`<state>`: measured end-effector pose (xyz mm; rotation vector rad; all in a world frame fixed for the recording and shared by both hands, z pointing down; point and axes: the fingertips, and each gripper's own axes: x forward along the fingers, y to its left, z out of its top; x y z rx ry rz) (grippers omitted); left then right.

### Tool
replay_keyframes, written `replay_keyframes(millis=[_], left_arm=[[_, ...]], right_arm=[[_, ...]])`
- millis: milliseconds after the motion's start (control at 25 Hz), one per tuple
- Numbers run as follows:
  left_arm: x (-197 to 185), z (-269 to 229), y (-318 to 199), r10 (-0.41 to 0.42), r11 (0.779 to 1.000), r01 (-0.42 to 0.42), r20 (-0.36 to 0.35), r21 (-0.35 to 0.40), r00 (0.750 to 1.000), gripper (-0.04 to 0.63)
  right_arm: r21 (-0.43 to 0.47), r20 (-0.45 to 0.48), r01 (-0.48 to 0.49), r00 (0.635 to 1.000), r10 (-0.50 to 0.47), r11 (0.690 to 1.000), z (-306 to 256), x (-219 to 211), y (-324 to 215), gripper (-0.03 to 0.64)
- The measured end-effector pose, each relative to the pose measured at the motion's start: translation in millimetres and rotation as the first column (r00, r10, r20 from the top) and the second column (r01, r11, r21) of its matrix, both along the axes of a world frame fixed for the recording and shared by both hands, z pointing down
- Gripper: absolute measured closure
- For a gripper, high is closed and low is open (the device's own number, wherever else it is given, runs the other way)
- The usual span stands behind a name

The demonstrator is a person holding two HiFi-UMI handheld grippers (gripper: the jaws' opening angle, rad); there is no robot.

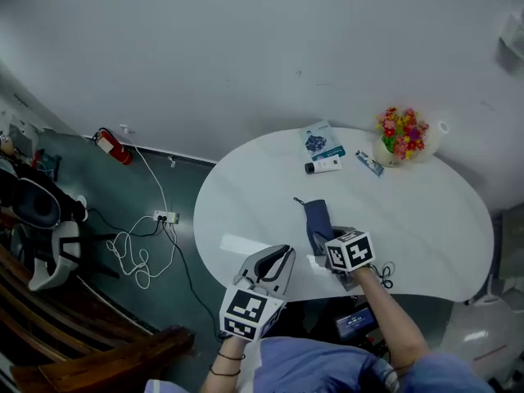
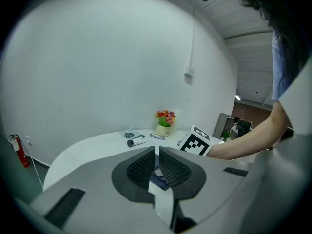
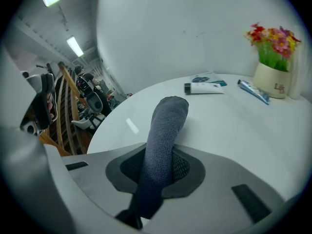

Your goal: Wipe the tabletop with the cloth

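A dark blue-grey cloth (image 1: 318, 217) lies in a long strip on the white oval table (image 1: 426, 219), near its front edge. My right gripper (image 1: 329, 248) is shut on the cloth's near end. In the right gripper view the cloth (image 3: 165, 126) runs out from between the jaws of the right gripper (image 3: 163, 155) and rests on the tabletop (image 3: 243, 126). My left gripper (image 1: 281, 258) hovers over the table's front edge, left of the cloth, jaws together and holding nothing. The left gripper (image 2: 157, 155) view shows the right gripper's marker cube (image 2: 195, 143) just ahead.
At the table's far side stand a pot of flowers (image 1: 399, 137), a white tube (image 1: 324, 166), a leaflet (image 1: 321, 140) and a small tube (image 1: 369, 163). On the floor to the left are a fire extinguisher (image 1: 113, 147), a power strip with cables (image 1: 166, 217) and a chair (image 1: 41, 219).
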<state>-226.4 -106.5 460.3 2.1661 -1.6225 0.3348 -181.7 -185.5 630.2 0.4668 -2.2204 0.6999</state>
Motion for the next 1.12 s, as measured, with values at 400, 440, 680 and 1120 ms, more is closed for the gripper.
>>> replay_keyframes(millis=[400, 440, 680, 1120], left_arm=[[153, -7, -81, 0.164, 0.986, -0.164, -0.021, 0.008, 0.986, 0.575], [169, -8, -88, 0.179, 0.984, -0.179, -0.023, 0.01, 0.983, 0.575], [262, -8, -120, 0.266, 0.964, -0.265, -0.027, 0.013, 0.964, 0.575], [407, -8, -156, 0.441, 0.897, -0.441, -0.023, 0.011, 0.897, 0.575]], right_arm=[[0.014, -0.047, -0.195, 0.98, 0.195, 0.981, -3, 195, -79, 0.546], [0.017, -0.051, -0.213, 0.975, 0.214, 0.977, -3, 215, -86, 0.546], [0.035, -0.075, -0.318, 0.945, 0.319, 0.948, -2, 331, -122, 0.546], [0.099, -0.125, -0.526, 0.836, 0.535, 0.845, -4, 530, -167, 0.547]])
